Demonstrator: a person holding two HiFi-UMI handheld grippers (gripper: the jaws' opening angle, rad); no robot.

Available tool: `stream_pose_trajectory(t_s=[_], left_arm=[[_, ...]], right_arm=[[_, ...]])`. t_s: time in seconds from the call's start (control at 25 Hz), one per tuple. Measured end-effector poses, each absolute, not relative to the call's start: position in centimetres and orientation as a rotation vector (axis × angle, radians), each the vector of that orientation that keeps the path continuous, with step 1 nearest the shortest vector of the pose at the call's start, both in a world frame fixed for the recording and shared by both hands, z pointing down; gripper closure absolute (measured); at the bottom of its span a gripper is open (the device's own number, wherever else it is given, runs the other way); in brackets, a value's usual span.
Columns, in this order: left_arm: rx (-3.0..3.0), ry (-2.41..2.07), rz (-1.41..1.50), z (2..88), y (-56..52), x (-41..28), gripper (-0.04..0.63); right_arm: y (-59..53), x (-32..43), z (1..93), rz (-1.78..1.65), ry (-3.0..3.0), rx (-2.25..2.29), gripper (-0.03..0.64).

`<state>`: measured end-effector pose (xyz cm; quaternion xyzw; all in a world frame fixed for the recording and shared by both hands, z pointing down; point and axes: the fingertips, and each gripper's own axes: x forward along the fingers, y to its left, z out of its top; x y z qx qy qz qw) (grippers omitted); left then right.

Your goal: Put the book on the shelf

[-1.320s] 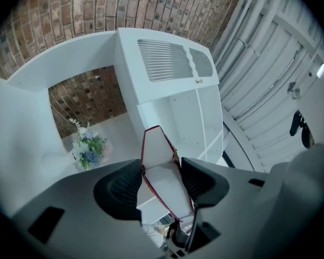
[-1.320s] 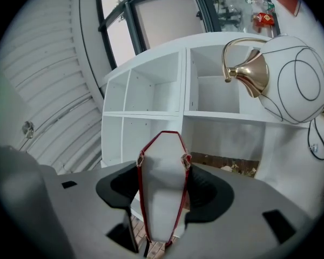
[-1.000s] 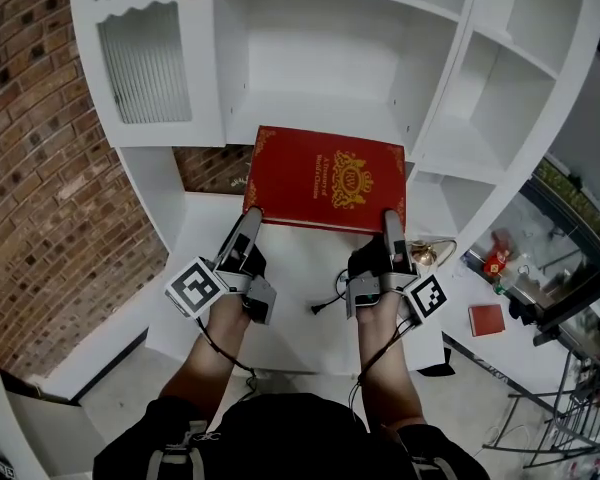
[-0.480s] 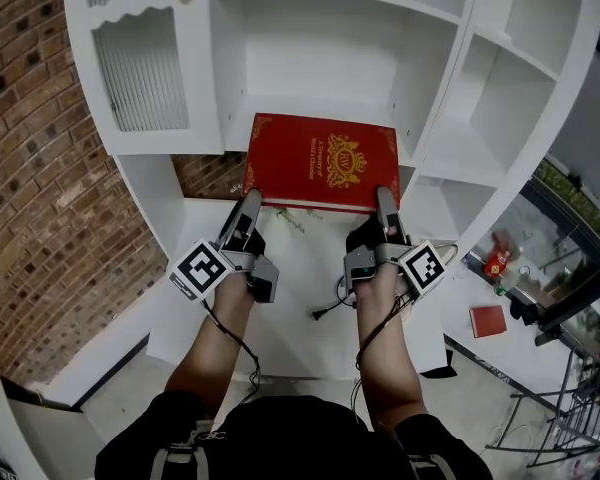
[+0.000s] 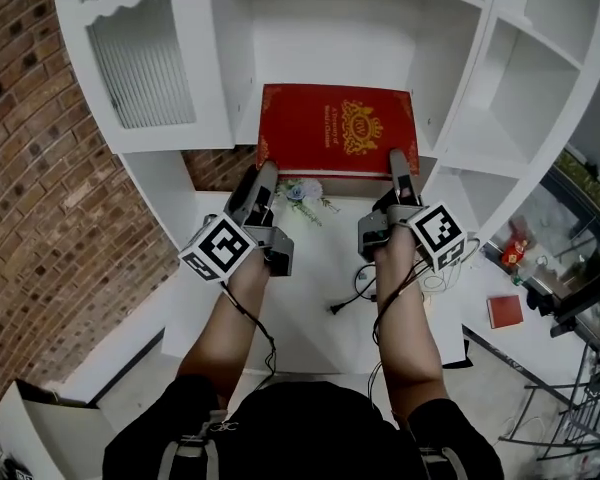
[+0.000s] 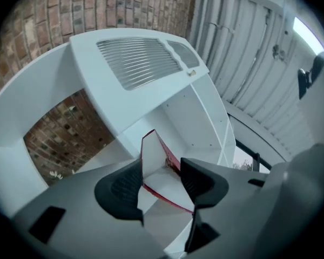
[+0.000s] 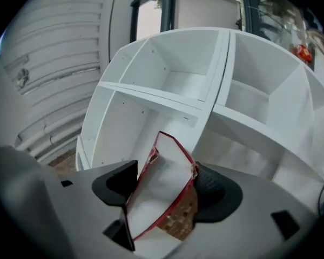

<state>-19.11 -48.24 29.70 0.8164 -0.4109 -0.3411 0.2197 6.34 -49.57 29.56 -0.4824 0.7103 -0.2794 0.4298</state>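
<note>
A red book [image 5: 338, 128] with gold ornament lies flat in the middle compartment of the white shelf unit [image 5: 330, 38], its near edge jutting past the shelf's front. My left gripper [image 5: 265, 173] is shut on the book's near left corner; in the left gripper view the book [image 6: 154, 161] sits pinched between the pads of that gripper [image 6: 161, 182]. My right gripper [image 5: 398, 160] is at the near right corner. Its jaws are opening, with the book [image 7: 162, 193] still between them in the right gripper view [image 7: 162, 185], the pads easing off the covers.
A louvred cupboard door [image 5: 140, 58] stands left of the compartment, open cubbies [image 5: 520, 78] to its right. Below the book a small flower sprig [image 5: 302, 190] and a black cable [image 5: 355, 293] lie on the white desk top. A brick wall [image 5: 40, 168] runs along the left.
Both grippers carried the book forward from in front of the shelf into the middle compartment. It now rests flatter and deeper in.
</note>
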Motion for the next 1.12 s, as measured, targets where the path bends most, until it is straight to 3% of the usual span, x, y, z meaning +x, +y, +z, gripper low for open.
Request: stream_pose_trajectory(t_s=[0.12, 0.52, 0.76, 1.12], left_arm=[[2.365, -1.243, -0.886, 28.9, -48.9, -19.0, 0.41], [2.676, -1.696, -0.631, 25.2, -50.4, -18.6, 0.4], [2.766, -1.784, -0.536, 24.3, -51.6, -18.0, 0.429], [2.811, -1.818, -0.44, 23.6, -53.7, -17.3, 0.442]], right_arm=[[-50.4, 6.5, 28.7, -0.575, 1.813, -1.344, 0.275], [-50.8, 6.8, 24.1, 0.13, 1.942, -1.836, 0.271], [-51.4, 5.8, 22.9, 0.312, 2.004, -1.898, 0.339], [-54.1, 6.1, 22.4, 0.253, 2.054, -1.902, 0.339]])
